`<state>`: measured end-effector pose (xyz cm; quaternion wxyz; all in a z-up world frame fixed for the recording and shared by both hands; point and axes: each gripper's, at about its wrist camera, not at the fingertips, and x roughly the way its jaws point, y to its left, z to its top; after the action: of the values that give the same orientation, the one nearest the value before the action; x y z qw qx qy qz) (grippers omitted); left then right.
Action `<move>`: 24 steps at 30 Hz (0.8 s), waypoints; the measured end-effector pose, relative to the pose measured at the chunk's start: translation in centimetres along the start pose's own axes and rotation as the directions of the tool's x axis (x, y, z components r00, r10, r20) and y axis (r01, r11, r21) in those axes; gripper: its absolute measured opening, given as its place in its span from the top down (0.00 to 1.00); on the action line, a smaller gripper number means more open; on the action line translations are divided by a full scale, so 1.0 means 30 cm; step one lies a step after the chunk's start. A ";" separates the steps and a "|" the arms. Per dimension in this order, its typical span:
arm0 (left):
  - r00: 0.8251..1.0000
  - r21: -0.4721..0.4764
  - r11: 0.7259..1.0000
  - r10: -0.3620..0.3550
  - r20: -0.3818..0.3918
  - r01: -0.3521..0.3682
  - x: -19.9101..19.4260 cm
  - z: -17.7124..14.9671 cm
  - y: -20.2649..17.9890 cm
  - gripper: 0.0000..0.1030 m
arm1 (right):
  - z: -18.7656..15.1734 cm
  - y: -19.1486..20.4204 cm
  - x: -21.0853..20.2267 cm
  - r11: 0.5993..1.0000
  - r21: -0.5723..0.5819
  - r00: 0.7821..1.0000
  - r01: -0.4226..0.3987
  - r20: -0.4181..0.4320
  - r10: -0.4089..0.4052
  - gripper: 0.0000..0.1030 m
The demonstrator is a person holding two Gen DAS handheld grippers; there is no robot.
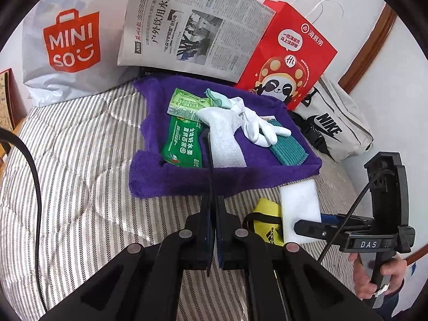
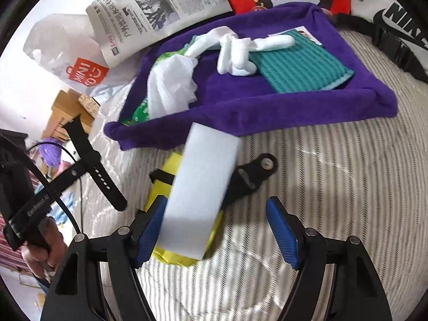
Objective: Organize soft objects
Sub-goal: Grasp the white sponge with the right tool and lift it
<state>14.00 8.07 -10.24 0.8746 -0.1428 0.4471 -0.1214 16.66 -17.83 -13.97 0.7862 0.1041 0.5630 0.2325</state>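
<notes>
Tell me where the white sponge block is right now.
The white sponge block lies on the striped bedding, resting partly on the yellow pouch, just in front of the purple towel tray. In the right wrist view it sits between the open right gripper pads.

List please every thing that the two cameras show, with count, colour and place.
purple towel tray: one, purple, on the striped bed.
green packets: two, green, in the tray's left part.
white cloth: one, white, in the tray.
white glove: one, white, partly on the teal cloth.
teal cloth: one, teal, tray's right part.
white sponge block: one, white, in front of the tray, over the yellow pouch.
yellow pouch: one, yellow, on the bed.
newspaper: one, behind the tray.
bags: Miniso bag, red panda bag, Nike bag.
left tool: shut.
right tool: open around the block.
</notes>
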 end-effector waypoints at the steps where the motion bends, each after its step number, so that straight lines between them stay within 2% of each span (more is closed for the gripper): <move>1: 1.000 -0.007 1.000 -0.001 -0.001 0.001 0.002 0.000 0.005 0.96 | 0.005 0.001 0.007 1.000 0.002 1.000 0.001 0.000 -0.001 0.28; 3: 1.000 -0.013 1.000 0.002 -0.004 -0.002 0.005 -0.004 0.010 0.96 | 0.018 0.011 0.025 1.000 -0.003 1.000 0.004 0.005 -0.004 0.32; 4: 1.000 -0.013 1.000 0.000 -0.004 0.000 0.005 -0.005 0.012 0.96 | 0.023 0.019 0.032 1.000 -0.012 1.000 -0.002 0.011 0.002 0.40; 5: 1.000 -0.013 1.000 -0.001 -0.004 0.001 0.004 -0.006 0.012 0.96 | 0.025 0.029 0.036 1.000 -0.024 1.000 -0.008 0.017 0.008 0.56; 6: 1.000 -0.013 1.000 0.000 -0.005 0.000 0.005 -0.007 0.012 0.96 | 0.025 0.041 0.039 0.999 -0.040 1.000 -0.014 0.018 0.015 0.66; 12: 1.000 -0.020 1.000 -0.015 -0.007 0.015 0.002 -0.013 0.014 0.96 | 0.004 0.084 -0.031 0.991 -0.135 0.996 0.007 0.087 0.005 0.68; 17: 0.999 -0.028 0.999 -0.039 0.001 0.039 -0.008 -0.014 0.003 0.96 | -0.002 0.058 -0.131 0.988 -0.145 0.988 0.053 0.149 -0.032 0.68; 24: 0.999 -0.024 0.999 -0.043 0.010 0.043 -0.034 -0.011 -0.025 0.96 | 0.001 -0.027 -0.197 0.986 -0.123 0.979 0.114 0.182 -0.091 0.68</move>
<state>13.07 7.67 -9.40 0.8720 -0.1635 0.4414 -0.1342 15.36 -21.38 -9.36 0.8490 0.0427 0.4793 0.2184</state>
